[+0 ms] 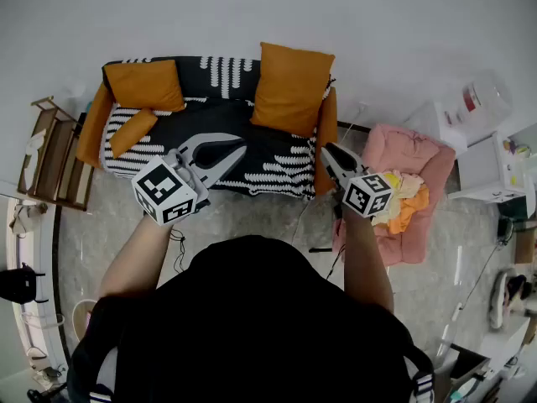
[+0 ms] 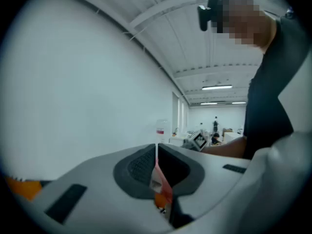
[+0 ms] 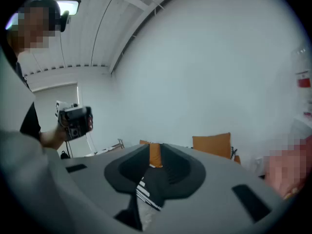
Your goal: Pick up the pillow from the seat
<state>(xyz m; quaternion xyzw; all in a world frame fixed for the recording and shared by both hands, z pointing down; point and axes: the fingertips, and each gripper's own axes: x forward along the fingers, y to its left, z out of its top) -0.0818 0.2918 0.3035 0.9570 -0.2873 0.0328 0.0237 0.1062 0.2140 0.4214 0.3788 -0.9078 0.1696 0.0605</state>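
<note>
Head view, steeply down. White wall [image 1: 252,15] above, grey marbled floor [image 1: 109,250] below.

Sofa [image 1: 252,170] against the wall: black-and-white patterned cover, orange arms at both ends.

Person in a black top fills the lower middle of the frame, both forearms stretched toward the sofa.

Pink cushion bed [image 1: 403,149] on the floor just right of the sofa, with a heap of yellow and orange cloth [image 1: 404,201] on it. Wooden rack [image 1: 54,154] stands left of the sofa. White boxes [image 1: 487,166] sit at far right.

Three pillows, all on the sofa:
- large orange pillow [image 1: 292,86], upright against the back, right of centre
- second orange pillow [image 1: 144,84], leaning on the back at the left end
- small orange pillow [image 1: 132,131], lying aslant on the seat by the left arm

Neither gripper touches a pillow.

Left gripper [image 1: 240,149] is held out over the front of the seat, pointing toward the middle. In the left gripper view the jaws stand together, with only a thin line between the pads and nothing between them.

Right gripper [image 1: 326,149] is held by the sofa's right arm, apart from the large orange pillow. In the right gripper view the jaws are drawn in to a narrow slit with nothing gripped. Orange shows through the slit, and the large orange pillow sits beyond to the right.
</note>
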